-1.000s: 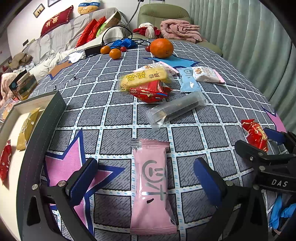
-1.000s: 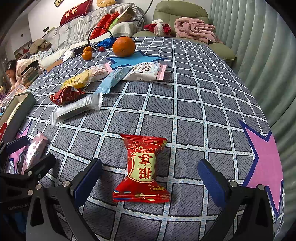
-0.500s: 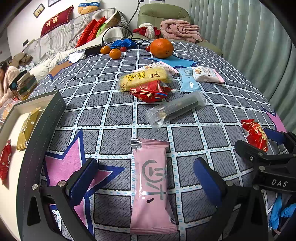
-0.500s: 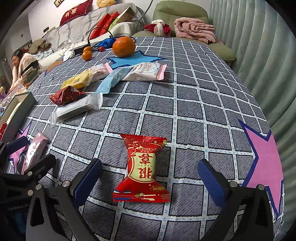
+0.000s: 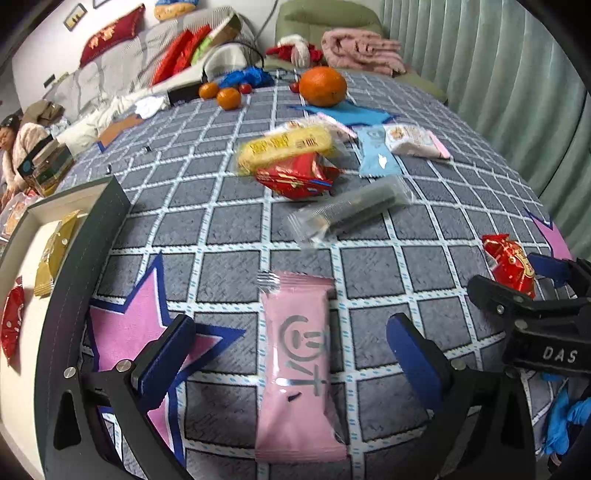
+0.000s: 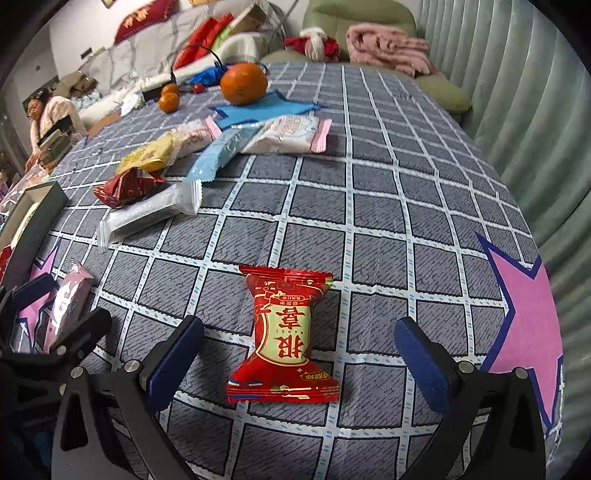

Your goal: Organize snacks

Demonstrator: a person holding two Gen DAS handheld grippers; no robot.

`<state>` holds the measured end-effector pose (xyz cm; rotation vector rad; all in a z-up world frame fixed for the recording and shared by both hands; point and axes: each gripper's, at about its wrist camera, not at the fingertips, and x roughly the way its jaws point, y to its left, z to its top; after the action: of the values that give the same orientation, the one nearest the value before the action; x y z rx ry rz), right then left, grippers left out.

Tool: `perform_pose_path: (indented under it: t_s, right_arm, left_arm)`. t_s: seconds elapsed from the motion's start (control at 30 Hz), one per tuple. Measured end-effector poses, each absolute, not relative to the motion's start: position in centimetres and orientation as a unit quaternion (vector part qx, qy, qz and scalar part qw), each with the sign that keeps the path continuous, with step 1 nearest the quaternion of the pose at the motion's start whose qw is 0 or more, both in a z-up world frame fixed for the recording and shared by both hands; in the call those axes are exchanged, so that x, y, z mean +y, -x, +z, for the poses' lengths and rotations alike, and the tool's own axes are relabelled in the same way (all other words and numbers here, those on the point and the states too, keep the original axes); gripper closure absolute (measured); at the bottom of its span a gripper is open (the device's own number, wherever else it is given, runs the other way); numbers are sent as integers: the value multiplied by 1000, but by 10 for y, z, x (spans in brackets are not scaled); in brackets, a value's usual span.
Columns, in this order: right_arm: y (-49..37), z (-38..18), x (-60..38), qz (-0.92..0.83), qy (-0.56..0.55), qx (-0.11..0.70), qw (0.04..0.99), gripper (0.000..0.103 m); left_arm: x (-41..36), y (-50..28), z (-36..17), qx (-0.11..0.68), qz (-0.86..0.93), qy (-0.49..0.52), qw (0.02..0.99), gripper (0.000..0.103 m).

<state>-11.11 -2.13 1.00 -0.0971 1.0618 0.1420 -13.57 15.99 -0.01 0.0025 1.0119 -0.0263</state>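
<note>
Pink packet (image 5: 299, 365) lies flat, lengthwise, near edge of the checked cloth. Red packet (image 6: 284, 332) with gold characters lies flat to its right. Farther off, a cluster: clear sleeve (image 5: 351, 212), crumpled red packet (image 5: 295, 177), yellow packet (image 5: 284, 146), blue packet (image 5: 376, 155), white-and-pink packet (image 5: 413, 140). Box (image 5: 74, 236) at left holds gold packet (image 5: 55, 251).

Green armchair (image 5: 328, 18) beside pale green curtains (image 5: 498, 74), white wall.
</note>
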Motion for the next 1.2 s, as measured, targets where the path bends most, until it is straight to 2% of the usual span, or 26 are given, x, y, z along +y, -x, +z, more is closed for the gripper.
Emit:
perform_pose_path:
  t_s: [0.07, 0.1, 0.13, 0.17, 0.2, 0.23, 0.37, 0.8, 1.2]
  right_arm:
    - [107, 11, -21, 68, 45, 516, 853, 0]
    - [106, 11, -20, 69, 50, 517, 851, 6]
    - [107, 14, -19, 74, 54, 514, 853, 19]
    - [108, 17, -18, 78, 57, 512, 854, 29]
    - [108, 21, -16, 86, 61, 510, 854, 58]
    - [108, 24, -17, 94, 57, 514, 851, 76]
    - [116, 29, -25, 135, 0, 523, 842, 76]
    - [139, 63, -1, 184, -31, 510, 840, 76]
    - [138, 90, 109, 270, 11, 503, 821, 76]
  left_arm:
    - [155, 135, 4, 496, -20, -2, 868, 13]
    - [152, 135, 6, 500, -26, -6, 866, 18]
    - [147, 137, 9, 502, -39, -14, 864, 33]
    - [143, 138, 12, 501, -46, -20, 864, 55]
    - [139, 139, 13, 502, -54, -26, 863, 67]
    - [138, 140, 15, 509, -63, -26, 858, 76]
    - [151, 148, 18, 519, -87, 34, 850, 76]
    - [189, 185, 68, 472, -92, 54, 875, 76]
    - [297, 209, 108, 418, -15, 100, 903, 76]
